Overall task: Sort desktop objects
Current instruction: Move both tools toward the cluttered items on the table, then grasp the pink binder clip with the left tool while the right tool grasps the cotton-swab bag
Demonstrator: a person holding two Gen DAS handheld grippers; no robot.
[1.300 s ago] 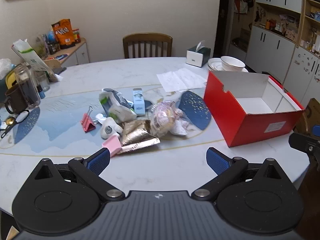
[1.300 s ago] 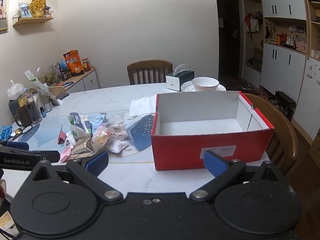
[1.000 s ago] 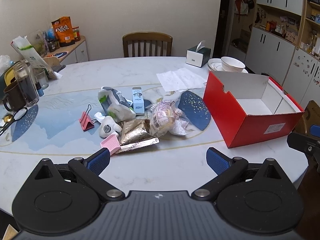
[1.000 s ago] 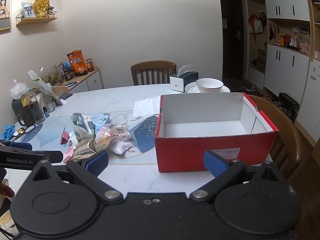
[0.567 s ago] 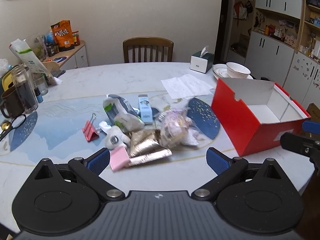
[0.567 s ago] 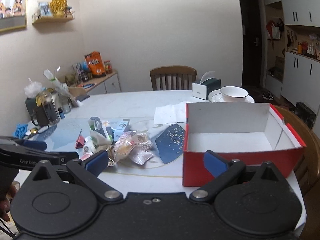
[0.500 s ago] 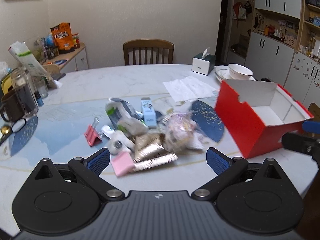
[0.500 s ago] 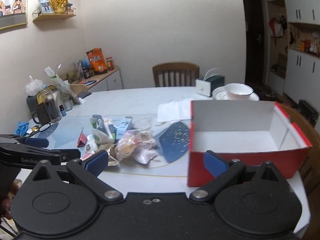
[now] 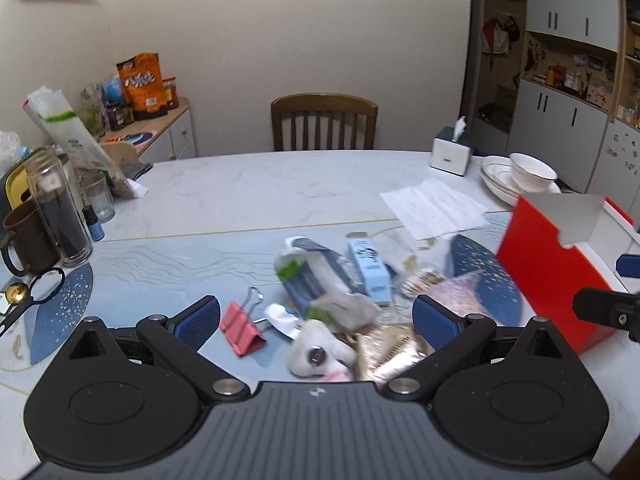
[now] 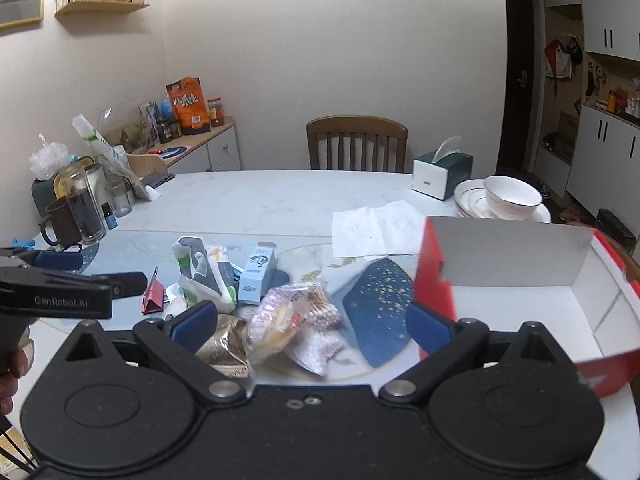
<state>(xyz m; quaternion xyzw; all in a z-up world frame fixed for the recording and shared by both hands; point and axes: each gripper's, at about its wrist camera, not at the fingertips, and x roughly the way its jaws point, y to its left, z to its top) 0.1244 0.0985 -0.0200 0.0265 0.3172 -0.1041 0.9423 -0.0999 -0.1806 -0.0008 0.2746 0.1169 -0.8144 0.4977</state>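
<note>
A pile of small objects lies mid-table: a pink binder clip [image 9: 241, 329], a light blue carton [image 9: 369, 266], a grey-white pouch [image 9: 320, 280], a white toy [image 9: 316, 354], a gold foil packet [image 9: 394, 354] and a pink snack bag [image 10: 286, 318]. An open red box [image 10: 520, 280] with a white, empty inside stands to the right. My left gripper [image 9: 316, 316] is open above the pile's near side. My right gripper [image 10: 312, 326] is open over the snack bag, beside the box's left wall.
A dark mug [image 9: 24, 240], glass jar [image 9: 60, 208] and scissors [image 9: 32, 292] stand at the left. White papers [image 9: 432, 206], a tissue box [image 9: 452, 152], and a bowl on plates [image 9: 528, 176] are at the back right. A wooden chair [image 9: 324, 122] is behind the table.
Both grippers have moved forward toward the pile, which now lies between their fingers. The right gripper has also shifted left, away from the box front. Both stay open.
</note>
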